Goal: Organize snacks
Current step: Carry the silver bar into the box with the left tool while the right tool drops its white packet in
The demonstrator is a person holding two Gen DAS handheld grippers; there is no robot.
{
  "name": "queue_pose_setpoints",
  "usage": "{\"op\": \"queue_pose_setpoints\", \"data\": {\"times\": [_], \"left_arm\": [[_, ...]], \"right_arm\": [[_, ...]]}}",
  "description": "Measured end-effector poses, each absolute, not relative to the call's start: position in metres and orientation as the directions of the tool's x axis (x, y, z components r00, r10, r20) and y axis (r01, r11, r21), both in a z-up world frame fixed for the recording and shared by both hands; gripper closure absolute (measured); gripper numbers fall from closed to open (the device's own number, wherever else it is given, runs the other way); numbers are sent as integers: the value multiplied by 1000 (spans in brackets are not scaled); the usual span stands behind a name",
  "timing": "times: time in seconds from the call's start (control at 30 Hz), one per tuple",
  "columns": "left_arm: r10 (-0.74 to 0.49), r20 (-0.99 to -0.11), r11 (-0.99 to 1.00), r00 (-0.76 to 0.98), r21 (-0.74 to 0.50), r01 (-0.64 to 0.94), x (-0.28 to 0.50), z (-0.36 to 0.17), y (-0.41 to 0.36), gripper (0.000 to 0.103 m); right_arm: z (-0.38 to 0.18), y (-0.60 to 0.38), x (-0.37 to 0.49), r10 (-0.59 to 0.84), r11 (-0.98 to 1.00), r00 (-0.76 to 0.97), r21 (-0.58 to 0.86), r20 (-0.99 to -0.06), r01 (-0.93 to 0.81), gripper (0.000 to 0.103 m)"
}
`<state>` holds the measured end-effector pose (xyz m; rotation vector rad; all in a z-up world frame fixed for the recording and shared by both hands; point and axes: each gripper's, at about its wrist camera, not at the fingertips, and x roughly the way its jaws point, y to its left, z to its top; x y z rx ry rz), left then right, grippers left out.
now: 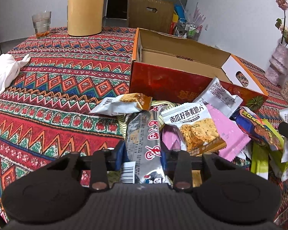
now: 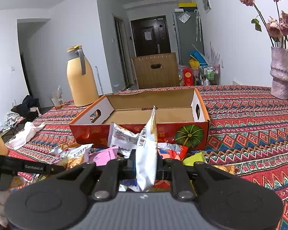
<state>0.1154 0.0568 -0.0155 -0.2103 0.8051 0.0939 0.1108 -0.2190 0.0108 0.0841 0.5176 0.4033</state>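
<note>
Centre frame, both views: we pinch the grey packet (image 1: 144,143) in left gripper (image 1: 143,149), white packet (image 2: 146,159) in right gripper (image 2: 146,163); box (image 2: 199,103) lies straight ahead.

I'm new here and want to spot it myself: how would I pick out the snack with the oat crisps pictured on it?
Start at the open red cardboard box with a green pumpkin printed on it; the snack pile lies just in front. There, beside a plain pink sachet, sits the white packet with golden oat squares pictured. Only it shows large black Chinese characters above that picture.
</note>
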Motion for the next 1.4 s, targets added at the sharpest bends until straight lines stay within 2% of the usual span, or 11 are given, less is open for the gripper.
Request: {"op": "queue_pose_setpoints", "data": {"times": [0.8, 1.07, 1.4], "left_arm": [[1, -573, 985, 820, -141, -100, 55, 38, 34, 67], [-1, -533, 988, 846, -129, -80, 73, 59, 25, 67], [2, -514, 992, 858, -108, -67, 129, 78, 16, 67]], "right_arm": [[33, -218, 68, 398, 917, 818, 152, -415, -369, 88], [43, -217, 86, 399, 917, 826, 146, -398, -373, 88], [58, -208, 149, 387, 921, 834, 112, -394, -374, 88]]}}
